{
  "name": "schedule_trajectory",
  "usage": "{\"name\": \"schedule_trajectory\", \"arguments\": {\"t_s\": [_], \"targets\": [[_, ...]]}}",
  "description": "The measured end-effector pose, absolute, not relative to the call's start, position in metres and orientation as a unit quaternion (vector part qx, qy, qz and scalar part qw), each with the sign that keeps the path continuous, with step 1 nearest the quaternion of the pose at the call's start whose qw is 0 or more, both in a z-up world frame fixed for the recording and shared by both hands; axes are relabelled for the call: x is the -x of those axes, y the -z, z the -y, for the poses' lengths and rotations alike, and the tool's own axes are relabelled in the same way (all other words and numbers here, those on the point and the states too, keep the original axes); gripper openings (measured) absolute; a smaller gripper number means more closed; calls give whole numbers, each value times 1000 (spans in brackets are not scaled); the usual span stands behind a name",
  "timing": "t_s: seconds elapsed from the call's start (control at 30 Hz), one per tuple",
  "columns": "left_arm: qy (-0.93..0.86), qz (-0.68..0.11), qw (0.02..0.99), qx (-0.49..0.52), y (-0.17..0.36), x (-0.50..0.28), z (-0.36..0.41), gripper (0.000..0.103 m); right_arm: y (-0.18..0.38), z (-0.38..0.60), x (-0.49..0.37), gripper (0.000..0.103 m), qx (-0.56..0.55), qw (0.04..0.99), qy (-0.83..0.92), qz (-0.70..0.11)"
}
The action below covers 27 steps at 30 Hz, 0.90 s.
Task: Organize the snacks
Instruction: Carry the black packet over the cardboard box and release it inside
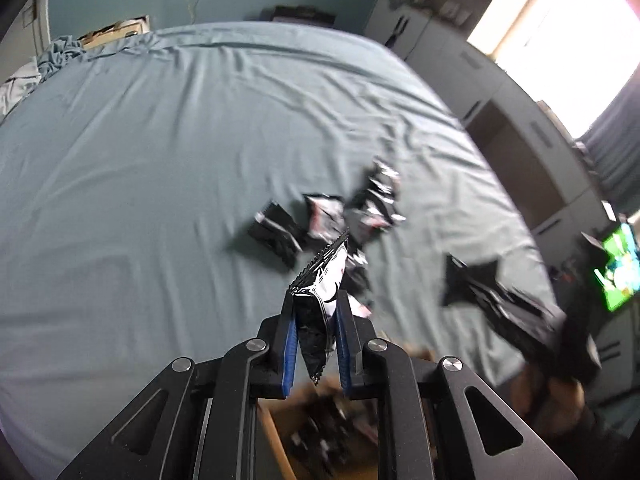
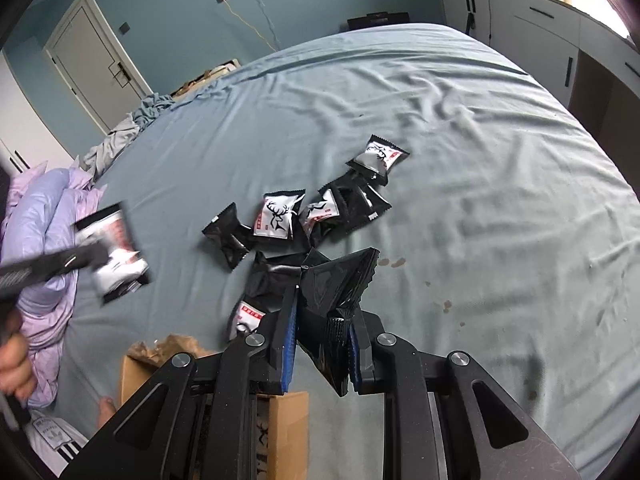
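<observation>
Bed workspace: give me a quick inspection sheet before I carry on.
Surface: wrinkled grey-blue bed sheet, some brown spots.
Job's things: loose black-and-white snack packets clustered mid-bed; brown cardboard box at near edge.
Clutter: lilac quilt, crumpled cloth.
Grippers: left tongs shut on a black-and-white packet; right tongs shut on a black packet.
Cables: thin wires hanging on wall.
Surroundings: white door, white cabinets, bright window.

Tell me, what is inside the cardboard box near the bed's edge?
In the left wrist view, the cardboard box holds dark packets, blurred. The left gripper and its packet cover most of it, so their number cannot be told.
</observation>
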<state>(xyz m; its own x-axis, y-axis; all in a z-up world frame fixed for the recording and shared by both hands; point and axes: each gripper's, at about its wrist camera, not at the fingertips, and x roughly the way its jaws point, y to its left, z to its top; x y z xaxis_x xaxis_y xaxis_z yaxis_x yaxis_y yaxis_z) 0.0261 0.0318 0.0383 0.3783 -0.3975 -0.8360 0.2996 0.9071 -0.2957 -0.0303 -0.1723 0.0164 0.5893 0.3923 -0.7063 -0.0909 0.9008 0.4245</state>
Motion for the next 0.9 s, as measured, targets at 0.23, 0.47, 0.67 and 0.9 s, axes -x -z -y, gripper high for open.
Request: {"name": "schedule_trajectory", "arguments": {"t_s": [0.23, 0.47, 0.67, 0.9], "targets": [[241, -541, 806, 13, -21, 45, -12, 20, -25, 173, 50, 19, -180, 877, -160, -416], [211, -497, 838, -78, -27, 62, 10, 78, -31, 171, 75, 19, -193, 861, -218, -416], [141, -484, 861, -68, -30, 50, -12, 78, -34, 149, 101, 19, -148, 844, -301, -419], [103, -509, 854, -10, -23, 32, -40, 78, -34, 133, 105, 21, -104, 828, -345, -429]]}}
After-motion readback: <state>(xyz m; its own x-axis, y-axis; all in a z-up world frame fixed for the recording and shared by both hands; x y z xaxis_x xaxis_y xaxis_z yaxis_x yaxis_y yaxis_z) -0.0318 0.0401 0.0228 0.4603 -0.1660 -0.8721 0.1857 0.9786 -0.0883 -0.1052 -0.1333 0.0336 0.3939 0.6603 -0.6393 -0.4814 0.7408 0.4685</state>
